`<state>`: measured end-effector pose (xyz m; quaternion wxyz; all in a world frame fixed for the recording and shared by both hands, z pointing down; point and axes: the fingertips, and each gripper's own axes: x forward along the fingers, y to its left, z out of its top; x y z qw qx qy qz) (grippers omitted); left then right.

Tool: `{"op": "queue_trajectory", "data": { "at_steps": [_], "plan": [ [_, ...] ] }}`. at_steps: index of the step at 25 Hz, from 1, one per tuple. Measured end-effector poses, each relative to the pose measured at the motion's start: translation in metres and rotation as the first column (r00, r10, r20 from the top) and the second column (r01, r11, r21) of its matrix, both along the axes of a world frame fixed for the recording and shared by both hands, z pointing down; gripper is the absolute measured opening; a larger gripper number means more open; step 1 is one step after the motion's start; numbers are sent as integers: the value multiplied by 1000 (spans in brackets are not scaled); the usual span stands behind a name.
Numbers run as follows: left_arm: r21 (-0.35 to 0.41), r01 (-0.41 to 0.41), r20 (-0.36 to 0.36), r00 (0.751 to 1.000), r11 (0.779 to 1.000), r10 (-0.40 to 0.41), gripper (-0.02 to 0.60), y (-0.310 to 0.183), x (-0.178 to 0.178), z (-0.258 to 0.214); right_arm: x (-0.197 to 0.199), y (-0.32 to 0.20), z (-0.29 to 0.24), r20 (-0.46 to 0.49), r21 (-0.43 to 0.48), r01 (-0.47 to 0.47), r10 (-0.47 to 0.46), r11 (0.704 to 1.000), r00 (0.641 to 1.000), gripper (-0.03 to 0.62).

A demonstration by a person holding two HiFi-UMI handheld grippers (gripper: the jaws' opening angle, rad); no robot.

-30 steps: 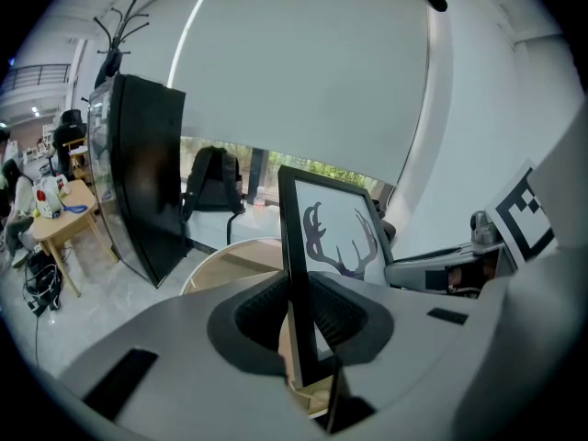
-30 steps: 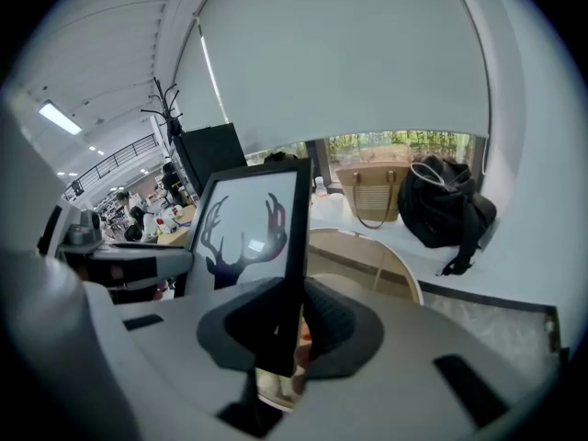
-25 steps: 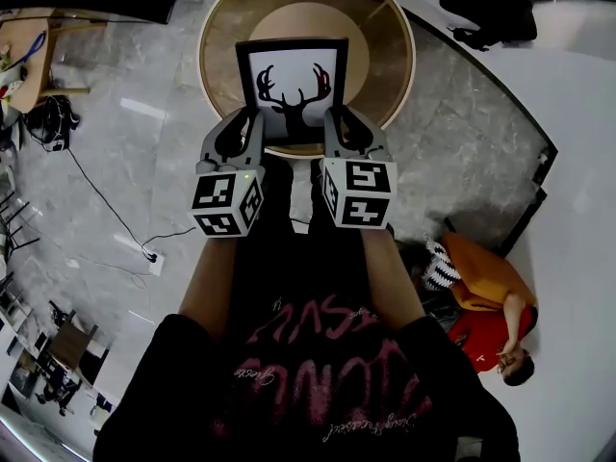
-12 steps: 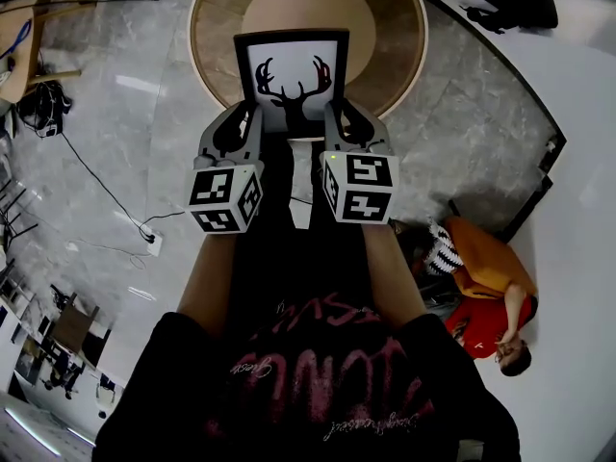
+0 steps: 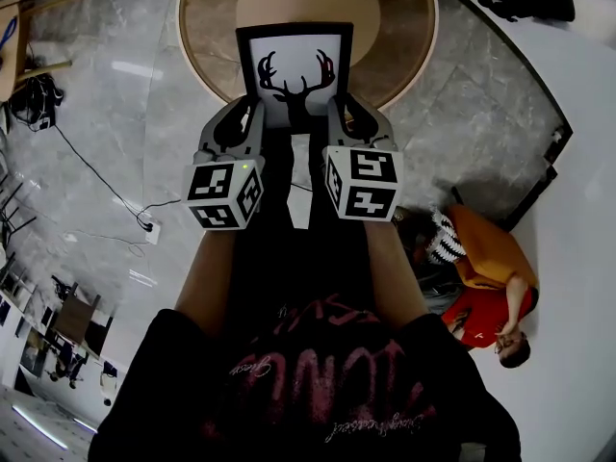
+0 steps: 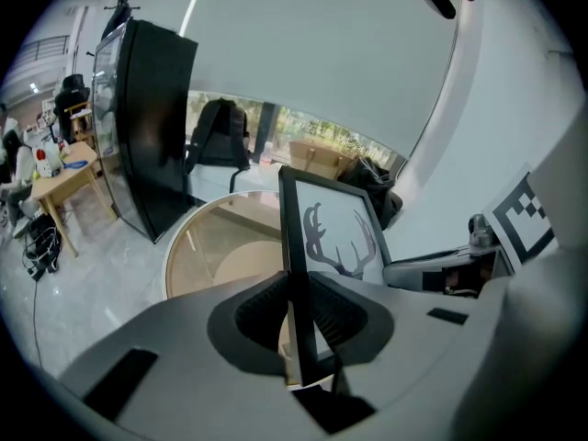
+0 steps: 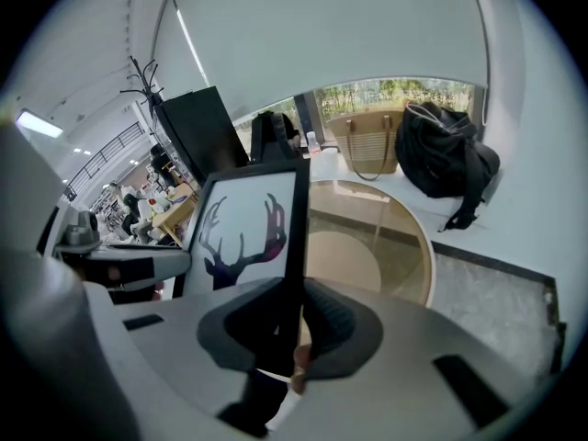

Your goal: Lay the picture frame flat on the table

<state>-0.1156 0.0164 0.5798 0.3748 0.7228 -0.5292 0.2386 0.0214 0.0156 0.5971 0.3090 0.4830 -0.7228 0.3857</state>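
A black picture frame (image 5: 295,70) with a deer-antler print on white is held up in the air, over the near part of a round glass-topped wooden table (image 5: 399,41). My left gripper (image 5: 247,123) is shut on the frame's left edge (image 6: 296,274). My right gripper (image 5: 339,121) is shut on its right edge (image 7: 294,246). In both gripper views the frame's thin black side runs up between the jaws, and the antler print (image 6: 338,242) (image 7: 243,232) shows beside it. The table (image 6: 216,246) (image 7: 377,242) lies beyond and below the frame.
Grey marble floor (image 5: 106,152) surrounds the table. A person in orange and red (image 5: 486,292) sits at the lower right. A black bag (image 7: 446,168) and a tan tote (image 7: 367,141) stand past the table; a tall black panel (image 6: 152,127) is at the left. A cable (image 5: 106,195) crosses the floor.
Both grippers, with the frame between them, have moved slightly farther out over the table's near part. The hold on the frame is unchanged.
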Motion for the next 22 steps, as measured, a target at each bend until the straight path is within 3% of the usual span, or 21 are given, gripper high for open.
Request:
{"op": "queue_trajectory", "data": {
  "at_steps": [22],
  "plan": [
    [-144,4,-2,1000,990,-4,74,52,-10,81,-10,54,84,0,-153,8,-8,988,1000,78]
  ]
}}
